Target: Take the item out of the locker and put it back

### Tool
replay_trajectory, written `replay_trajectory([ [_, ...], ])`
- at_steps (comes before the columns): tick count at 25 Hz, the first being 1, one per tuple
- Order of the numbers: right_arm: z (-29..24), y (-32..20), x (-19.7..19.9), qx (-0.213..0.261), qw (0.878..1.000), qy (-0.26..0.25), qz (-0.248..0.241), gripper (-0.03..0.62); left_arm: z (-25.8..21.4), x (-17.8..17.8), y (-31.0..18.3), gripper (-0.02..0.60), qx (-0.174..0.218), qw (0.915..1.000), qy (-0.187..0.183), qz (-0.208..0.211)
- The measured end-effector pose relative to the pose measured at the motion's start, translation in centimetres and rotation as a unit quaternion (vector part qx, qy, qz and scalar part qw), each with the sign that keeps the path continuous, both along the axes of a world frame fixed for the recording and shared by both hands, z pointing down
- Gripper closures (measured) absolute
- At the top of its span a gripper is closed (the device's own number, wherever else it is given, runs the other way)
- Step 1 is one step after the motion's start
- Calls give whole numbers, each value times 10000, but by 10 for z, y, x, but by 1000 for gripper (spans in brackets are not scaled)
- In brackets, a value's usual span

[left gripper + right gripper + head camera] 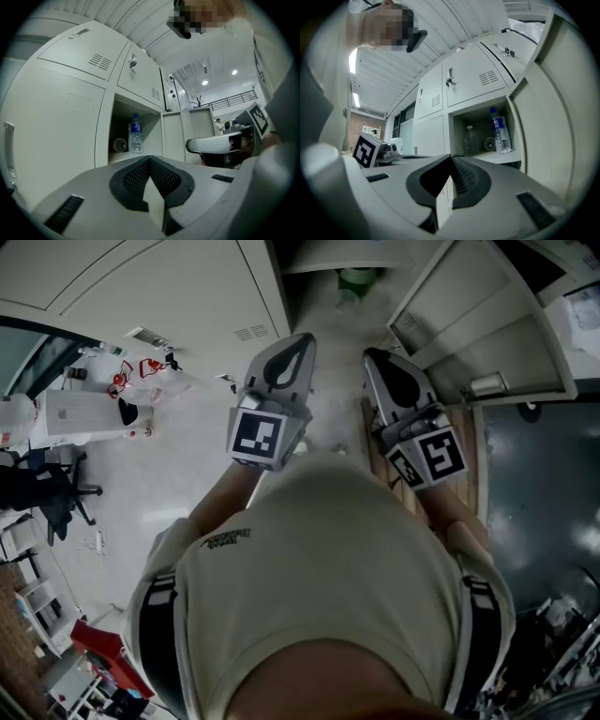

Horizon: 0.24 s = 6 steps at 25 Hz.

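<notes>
Smooth matt locker [56,117], probably metal

The left gripper [289,351] and right gripper [382,360] are held side by side on bare forearms [230,486]. Both point toward the open locker compartment [123,117] and stay well short of it. Each gripper's jaws are pressed together with nothing between them.

— What sort of place is this?
— A workplace, probably an office or lab hall; the far end is too small to tell. There are grey metal lockers [70,108] with vents and keys, a swivel chair [49,489] on a pale floor [187,465], ceiling lamps [205,82] and a brick wall [370,121].
</notes>
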State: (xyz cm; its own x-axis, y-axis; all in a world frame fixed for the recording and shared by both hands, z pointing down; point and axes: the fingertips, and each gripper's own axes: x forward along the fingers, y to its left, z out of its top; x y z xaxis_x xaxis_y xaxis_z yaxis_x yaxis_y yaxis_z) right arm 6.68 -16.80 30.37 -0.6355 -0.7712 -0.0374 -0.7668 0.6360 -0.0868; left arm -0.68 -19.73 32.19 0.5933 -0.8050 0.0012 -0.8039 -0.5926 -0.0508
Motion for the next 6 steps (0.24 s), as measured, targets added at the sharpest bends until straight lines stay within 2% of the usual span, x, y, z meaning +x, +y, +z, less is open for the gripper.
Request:
replay_trajectory([
  [6,-2,-1,-9,34,10000,37,-57,594,-6,-5,-2,568,-27,10000,80,-35],
])
